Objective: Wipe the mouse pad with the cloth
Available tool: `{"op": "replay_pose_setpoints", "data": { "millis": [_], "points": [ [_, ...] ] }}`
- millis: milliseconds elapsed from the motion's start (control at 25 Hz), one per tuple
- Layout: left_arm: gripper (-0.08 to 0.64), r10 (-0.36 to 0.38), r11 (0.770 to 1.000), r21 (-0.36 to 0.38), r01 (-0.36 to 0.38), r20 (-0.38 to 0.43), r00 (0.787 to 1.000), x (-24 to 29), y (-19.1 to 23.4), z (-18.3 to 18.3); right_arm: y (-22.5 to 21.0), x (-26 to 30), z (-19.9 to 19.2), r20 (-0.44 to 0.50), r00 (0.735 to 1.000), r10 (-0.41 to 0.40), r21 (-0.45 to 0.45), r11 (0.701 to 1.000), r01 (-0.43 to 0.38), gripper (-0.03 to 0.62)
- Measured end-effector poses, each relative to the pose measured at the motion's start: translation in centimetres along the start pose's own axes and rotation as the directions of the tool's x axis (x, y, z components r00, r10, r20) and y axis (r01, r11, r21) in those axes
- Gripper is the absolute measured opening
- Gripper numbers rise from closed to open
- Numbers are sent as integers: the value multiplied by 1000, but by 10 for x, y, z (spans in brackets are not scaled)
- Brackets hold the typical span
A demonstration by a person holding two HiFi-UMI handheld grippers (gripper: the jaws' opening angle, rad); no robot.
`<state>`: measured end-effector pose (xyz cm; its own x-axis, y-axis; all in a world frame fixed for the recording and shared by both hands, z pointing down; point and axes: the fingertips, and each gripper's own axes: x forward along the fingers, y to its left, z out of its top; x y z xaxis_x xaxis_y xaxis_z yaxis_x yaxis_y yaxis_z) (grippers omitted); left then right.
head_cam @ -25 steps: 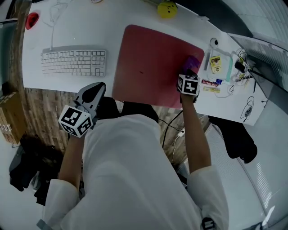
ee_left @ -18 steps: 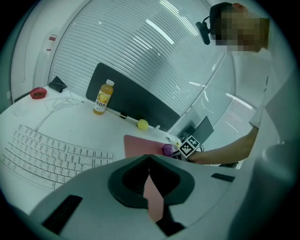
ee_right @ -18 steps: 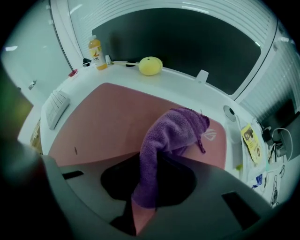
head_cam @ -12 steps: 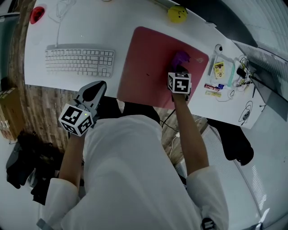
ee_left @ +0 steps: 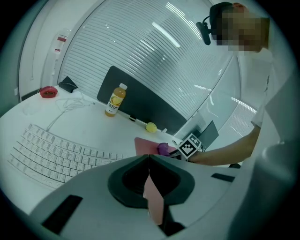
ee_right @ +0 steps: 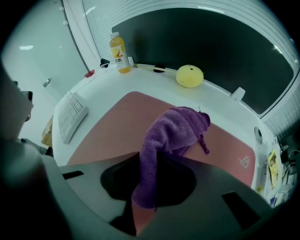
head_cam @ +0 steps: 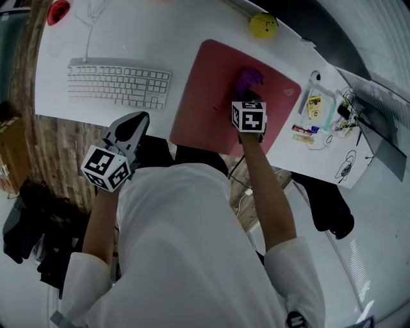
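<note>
My right tool [ee_right: 145,187], clamping the cloth [ee_right: 176,126], has slid left across the mouse pad [head_cam: 205,96].
More pad lies to its left; left tool [ee_left: 149,159] closed, empty.

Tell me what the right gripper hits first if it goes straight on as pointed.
Past the purple cloth it grips, the right gripper has bare mouse pad ahead; the first obstacle is probably the yellow ball near the desk's back edge, though depth is unclear.

count on the desk: mouse pad [head_cam: 211,96] x1, red. cloth [head_cam: 248,79] x1, purple. keyboard [head_cam: 118,84] x1, white. yellow ball [head_cam: 263,25] x1. drink bottle [ee_left: 115,100] x1. small red object [head_cam: 58,11] x1. grippers x2: left gripper [head_cam: 136,120], right gripper [head_cam: 250,96].
</note>
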<state>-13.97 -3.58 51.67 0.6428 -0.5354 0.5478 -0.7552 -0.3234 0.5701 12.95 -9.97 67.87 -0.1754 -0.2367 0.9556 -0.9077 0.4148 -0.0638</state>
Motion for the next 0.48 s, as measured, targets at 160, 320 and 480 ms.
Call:
{"op": "replay_pose_setpoints", "data": {
  "millis": [160, 320, 480],
  "points": [
    [18, 10, 1000, -10, -10, 15, 1000, -2, 6, 4, 15, 3, 9, 5, 1000, 21, -17, 1000, -20, 83],
    [18, 13, 1000, -13, -13, 20, 1000, -6, 11, 4, 35, 6, 19, 9, 999, 47, -42, 998, -46, 83],
    [18, 23, 1000, -22, -22, 24, 999, -10, 15, 1, 53, 9, 28, 17, 997, 69, -71, 995, -68, 83]
  ]
}}
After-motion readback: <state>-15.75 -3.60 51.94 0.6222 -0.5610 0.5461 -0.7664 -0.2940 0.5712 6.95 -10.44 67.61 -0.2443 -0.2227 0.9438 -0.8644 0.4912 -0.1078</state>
